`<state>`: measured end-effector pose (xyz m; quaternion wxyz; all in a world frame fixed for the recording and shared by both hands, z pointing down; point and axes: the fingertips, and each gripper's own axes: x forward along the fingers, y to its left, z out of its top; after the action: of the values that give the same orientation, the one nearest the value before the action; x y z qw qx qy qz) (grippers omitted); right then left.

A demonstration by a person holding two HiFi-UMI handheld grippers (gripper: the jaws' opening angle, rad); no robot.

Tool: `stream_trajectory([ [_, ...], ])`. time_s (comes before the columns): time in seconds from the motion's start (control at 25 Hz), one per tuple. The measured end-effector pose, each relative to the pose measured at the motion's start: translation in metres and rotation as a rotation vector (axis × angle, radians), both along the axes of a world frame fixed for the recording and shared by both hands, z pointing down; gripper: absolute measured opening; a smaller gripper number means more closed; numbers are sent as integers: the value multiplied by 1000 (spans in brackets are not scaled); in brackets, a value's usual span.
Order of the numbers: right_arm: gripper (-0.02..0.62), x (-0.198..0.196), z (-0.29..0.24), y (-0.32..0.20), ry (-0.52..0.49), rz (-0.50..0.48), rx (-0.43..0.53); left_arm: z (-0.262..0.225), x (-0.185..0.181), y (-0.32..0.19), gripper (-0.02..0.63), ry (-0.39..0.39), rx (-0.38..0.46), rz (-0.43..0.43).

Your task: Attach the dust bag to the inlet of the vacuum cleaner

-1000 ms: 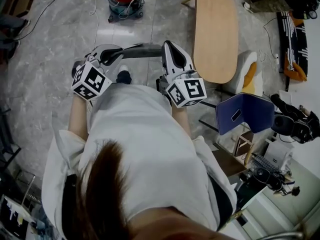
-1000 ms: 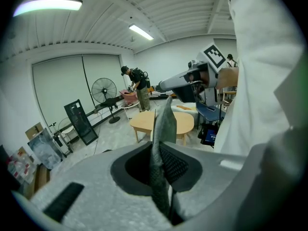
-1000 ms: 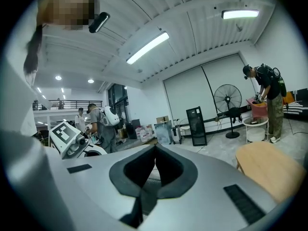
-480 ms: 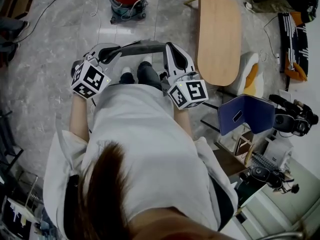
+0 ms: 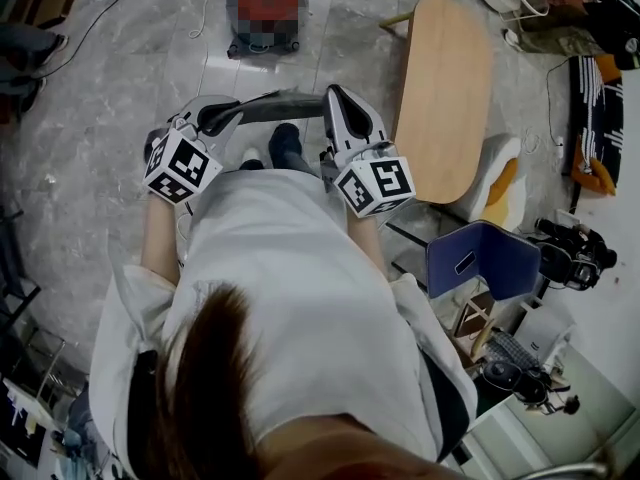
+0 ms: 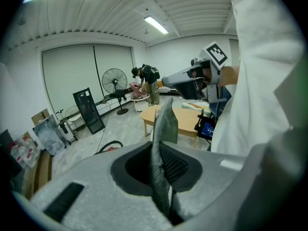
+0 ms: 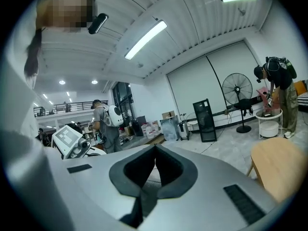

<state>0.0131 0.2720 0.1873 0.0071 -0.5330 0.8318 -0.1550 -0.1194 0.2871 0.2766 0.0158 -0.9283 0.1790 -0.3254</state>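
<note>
A grey fabric dust bag hangs stretched between my two grippers in front of the person's body. My left gripper is shut on one end, and in the left gripper view the cloth stands up between its jaws. My right gripper is shut on the other end, with a dark strip of the bag pinched between the jaws. The red vacuum cleaner stands on the floor ahead, apart from both grippers and partly blurred.
An oval wooden table stands ahead to the right, with a white-and-orange cushion beside it. A blue chair and camera gear are at the right. Cables lie near the vacuum. Other people stand in the room.
The person has stepped forward, carrying the bag in both grippers closer to the vacuum cleaner. The table and chair have slid back in the head view. Both grips are unchanged.
</note>
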Motion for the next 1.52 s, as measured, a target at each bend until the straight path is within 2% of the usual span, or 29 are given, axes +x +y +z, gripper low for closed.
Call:
stream_trajectory([
  [0.4, 2, 55, -4, -99, 25, -83, 3, -1, 61, -91, 39, 12, 8, -60],
  [0.68, 2, 86, 2, -127, 28, -134, -16, -5, 93, -118, 39, 32, 21, -121],
  [1.24, 2, 73, 20, -180, 28, -143, -62, 5, 79, -171, 38, 18, -10, -130],
  [1.52, 2, 57, 11, -234, 33, -108, -73, 10, 71, -217, 38, -3, -50, -40],
])
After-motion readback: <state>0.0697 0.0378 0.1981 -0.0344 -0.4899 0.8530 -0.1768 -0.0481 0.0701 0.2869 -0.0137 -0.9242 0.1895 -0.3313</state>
